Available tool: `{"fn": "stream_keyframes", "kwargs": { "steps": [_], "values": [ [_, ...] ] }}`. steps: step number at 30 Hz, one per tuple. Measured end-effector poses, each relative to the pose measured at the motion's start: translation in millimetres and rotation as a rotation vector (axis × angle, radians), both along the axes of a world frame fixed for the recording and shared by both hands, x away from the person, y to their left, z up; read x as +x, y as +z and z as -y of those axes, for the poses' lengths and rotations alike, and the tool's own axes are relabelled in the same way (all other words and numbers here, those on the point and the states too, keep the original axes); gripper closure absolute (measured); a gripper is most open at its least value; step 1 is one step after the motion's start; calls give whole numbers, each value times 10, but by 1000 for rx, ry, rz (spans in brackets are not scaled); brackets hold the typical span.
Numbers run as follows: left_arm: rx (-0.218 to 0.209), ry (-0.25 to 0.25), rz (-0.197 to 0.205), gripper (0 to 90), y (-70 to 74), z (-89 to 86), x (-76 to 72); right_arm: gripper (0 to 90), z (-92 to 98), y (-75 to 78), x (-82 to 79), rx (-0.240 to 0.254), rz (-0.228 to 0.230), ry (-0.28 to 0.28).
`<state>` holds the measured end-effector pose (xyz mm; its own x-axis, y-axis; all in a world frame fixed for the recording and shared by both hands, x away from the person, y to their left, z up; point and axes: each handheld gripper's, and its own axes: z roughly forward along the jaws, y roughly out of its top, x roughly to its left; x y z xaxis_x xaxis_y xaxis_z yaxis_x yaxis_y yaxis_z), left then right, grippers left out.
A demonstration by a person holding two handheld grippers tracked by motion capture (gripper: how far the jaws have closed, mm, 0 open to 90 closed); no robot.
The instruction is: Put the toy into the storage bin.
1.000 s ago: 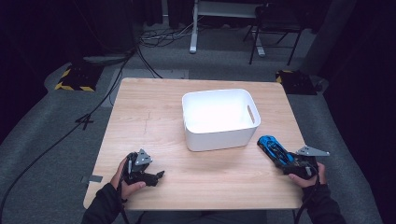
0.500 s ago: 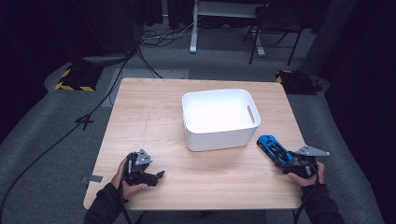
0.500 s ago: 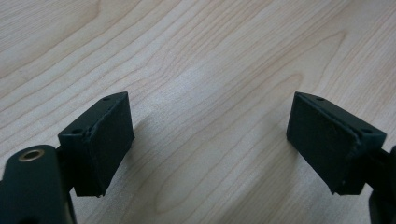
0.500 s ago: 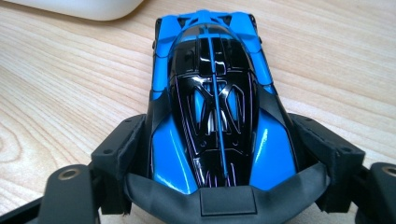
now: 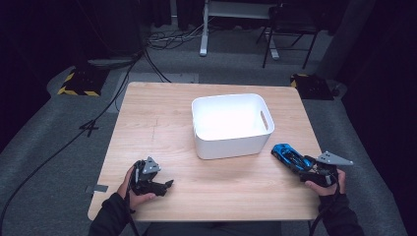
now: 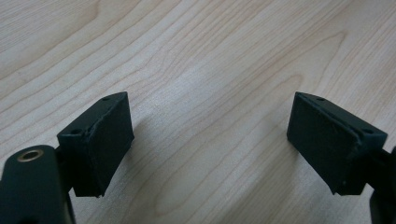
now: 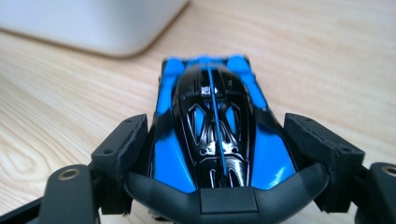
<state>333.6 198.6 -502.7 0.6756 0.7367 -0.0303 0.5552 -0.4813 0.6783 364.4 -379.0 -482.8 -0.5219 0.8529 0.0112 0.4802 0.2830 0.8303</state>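
Right gripper view: right tongs [image 7: 219, 154] pinch glossy blue-black toy car [image 7: 215, 121] on wood-grain surface [image 7: 327, 56]; left tongs [image 6: 210, 140] spread.

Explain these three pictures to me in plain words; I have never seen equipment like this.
No robot here: a person sits at a wooden table and holds a hand-operated two-jaw gripper in each hand. The high view looks down from above. The other two pictures come from small cameras riding on the grippers, looking along their black jaws. On the table stands a white bin. The right gripper is shut on a blue and black toy car, its pads pressing on the car's sides. The left gripper is open, with bare wood between its jaws; from above it shows at the near left.
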Motion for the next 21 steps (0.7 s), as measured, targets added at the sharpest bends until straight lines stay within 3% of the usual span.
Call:
{"fn": "stream_keyframes", "kwargs": {
  "steps": [14, 21],
  "values": [
    [2, -2, 2, 146, 1, 0, 3, 246, -25, 381, 2, 36, 142, 11],
    [1, -2, 1, 146, 1, 0, 3, 245, -87, 521, 43, 42, 161, 20]
  ]
}}
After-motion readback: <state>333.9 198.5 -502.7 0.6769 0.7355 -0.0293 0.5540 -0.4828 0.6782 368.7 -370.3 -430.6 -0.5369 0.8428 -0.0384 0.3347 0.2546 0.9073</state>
